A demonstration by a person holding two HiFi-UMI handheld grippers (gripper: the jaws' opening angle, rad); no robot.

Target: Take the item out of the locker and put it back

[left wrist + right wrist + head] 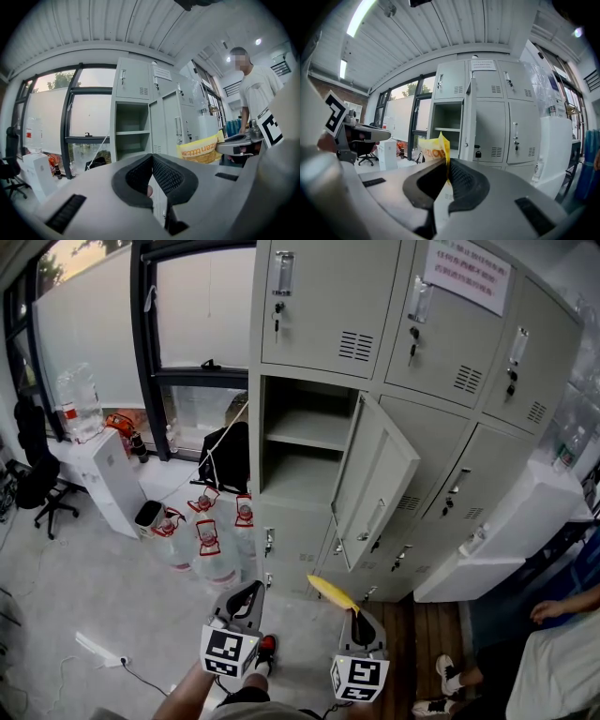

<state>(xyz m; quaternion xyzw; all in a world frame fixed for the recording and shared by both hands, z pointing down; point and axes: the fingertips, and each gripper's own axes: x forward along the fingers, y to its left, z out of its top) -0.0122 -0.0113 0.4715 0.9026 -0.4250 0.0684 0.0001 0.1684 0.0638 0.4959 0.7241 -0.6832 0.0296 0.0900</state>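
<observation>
1. The left claw (251,592), grey plastic with black ribbed pads, hangs low in front of the tall pale-grey steel locker bank (441,381). Its pads (164,174) meet at the tips with nothing between them.
2. The right claw (356,615) hangs just beside it, also in front of the locker's foot. It is clamped tight on the lower edge of a flat yellow plastic packet with orange lettering (433,149).
3. The packet (332,593) sticks out past the claw tips towards the locker. It is outside the locker, below and in front of the open compartment (302,442).
4. Clear water jugs with red handles (214,554) stand on the floor at the locker's lower left.
5. The locker's open grey door (377,482) swings out to the right of the compartment, which has one shelf across it.
6. A white low cabinet (111,479) and a black office chair (39,486) stand left of the locker, under a dark-framed window (202,310).
7. A person in a white shirt (562,667) is at the locker's right.
</observation>
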